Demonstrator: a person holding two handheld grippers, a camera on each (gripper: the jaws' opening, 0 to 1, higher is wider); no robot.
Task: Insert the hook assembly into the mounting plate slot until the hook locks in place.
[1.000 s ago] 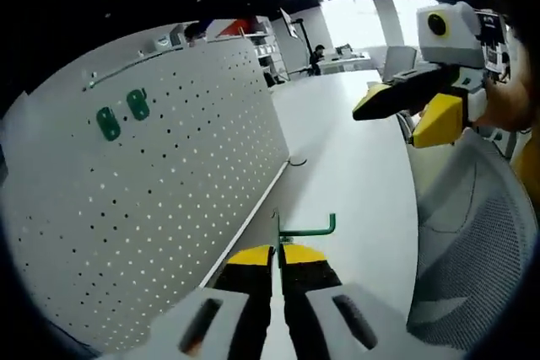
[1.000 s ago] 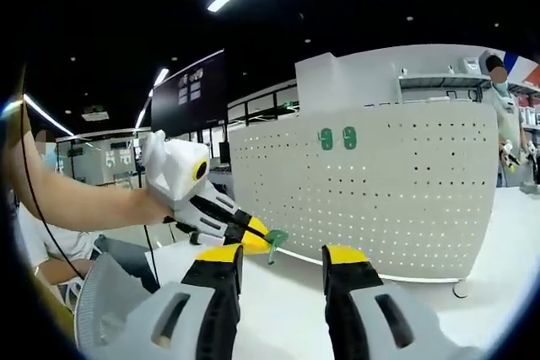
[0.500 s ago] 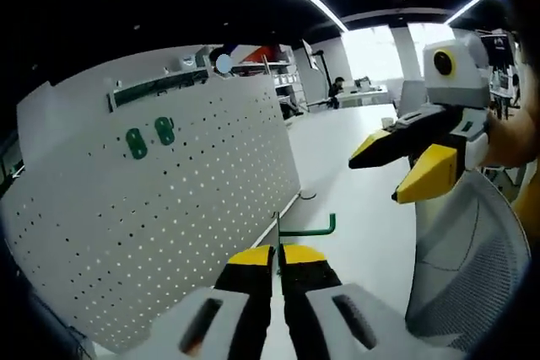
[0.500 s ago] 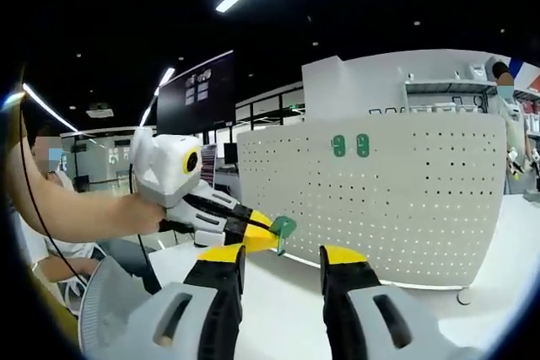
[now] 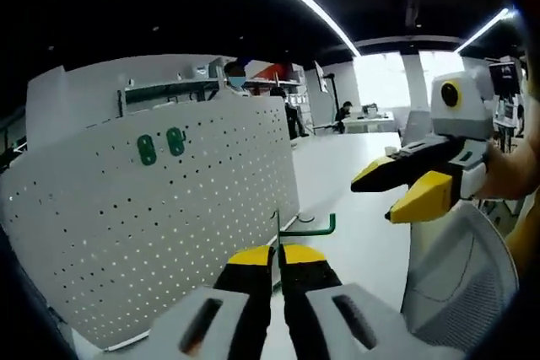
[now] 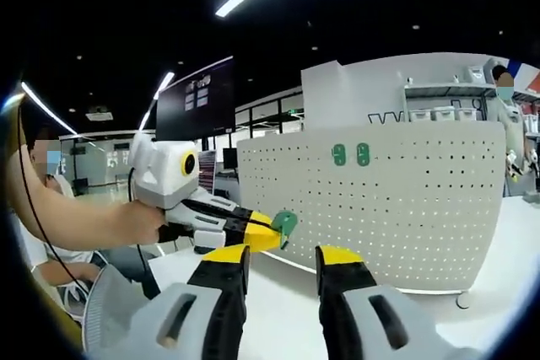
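Here the left gripper (image 5: pixel 277 252) has its jaws pressed together on one green hook (image 5: pixel 305 227), low at centre of the left gripper view; the hook's flat back plate stands up from the tips and its arm runs rightward, probably so the plate can be pushed face-on into the white pegboard (image 5: pixel 160 233) that fills the left half of that frame. In the right gripper view the same hook (image 6: pixel 283 223) sits mid-frame, near the board but not touching it. The right gripper (image 6: pixel 281 253) hangs free with jaws spread, holding nothing — likely kept back as a spare hand. Count: one held hook, two green pieces (image 6: pixel 350 154) already mounted side by side high on the pegboard, one pegboard, two grippers. Insertion not yet begun, by my judgement.
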